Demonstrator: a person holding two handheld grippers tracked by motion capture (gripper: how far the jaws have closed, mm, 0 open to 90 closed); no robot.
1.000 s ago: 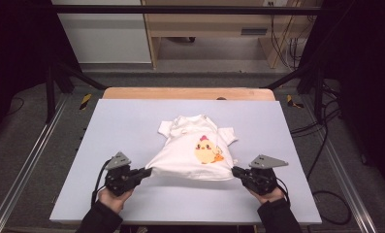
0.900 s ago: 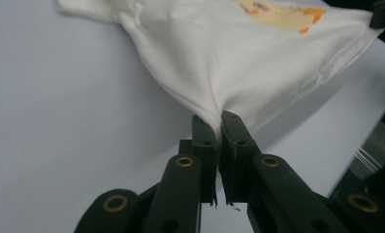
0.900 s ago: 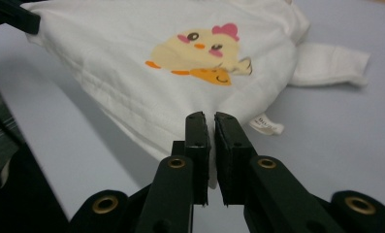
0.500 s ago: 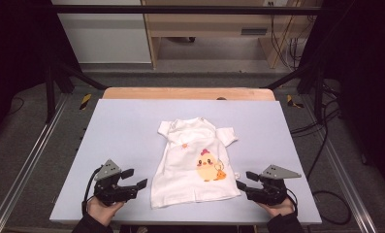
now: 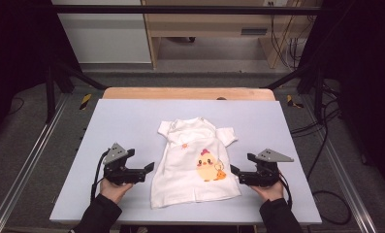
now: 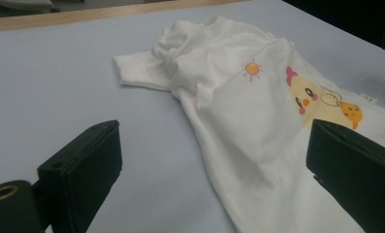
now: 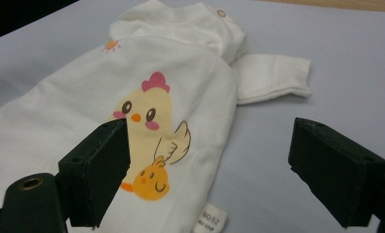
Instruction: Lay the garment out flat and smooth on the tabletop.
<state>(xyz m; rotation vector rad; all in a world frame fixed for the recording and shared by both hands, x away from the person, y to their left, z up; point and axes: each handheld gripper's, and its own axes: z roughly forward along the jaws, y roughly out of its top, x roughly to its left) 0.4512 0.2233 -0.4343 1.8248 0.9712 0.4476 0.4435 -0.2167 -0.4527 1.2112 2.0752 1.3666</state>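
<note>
While both grippers rest low near the front edge of the pale blue table (image 5: 132, 116), a small white shirt (image 5: 195, 165) lies flat between them, its neck toward the far side and its hem toward the person. The left gripper (image 5: 149, 167) sits just beside the shirt's left edge with its jaws spread wide and nothing between them; in the left gripper view the cloth (image 6: 238, 111) passes under the right-hand jaw, though whether that jaw touches the fabric is hard to tell. The right gripper (image 5: 234, 171) sits just off the shirt's right edge, its jaws likewise wide apart and empty. In the right gripper view, a printed yellow chick (image 7: 146, 121) with a pink comb faces up on the chest, a smaller chick (image 7: 151, 184) sits below it, and a size label (image 7: 210, 218) pokes out at the side seam. One short sleeve (image 7: 272, 77) lies spread on the table; the upper part around the collar is rumpled. A little orange sun (image 6: 252, 68) marks the shoulder area.
</note>
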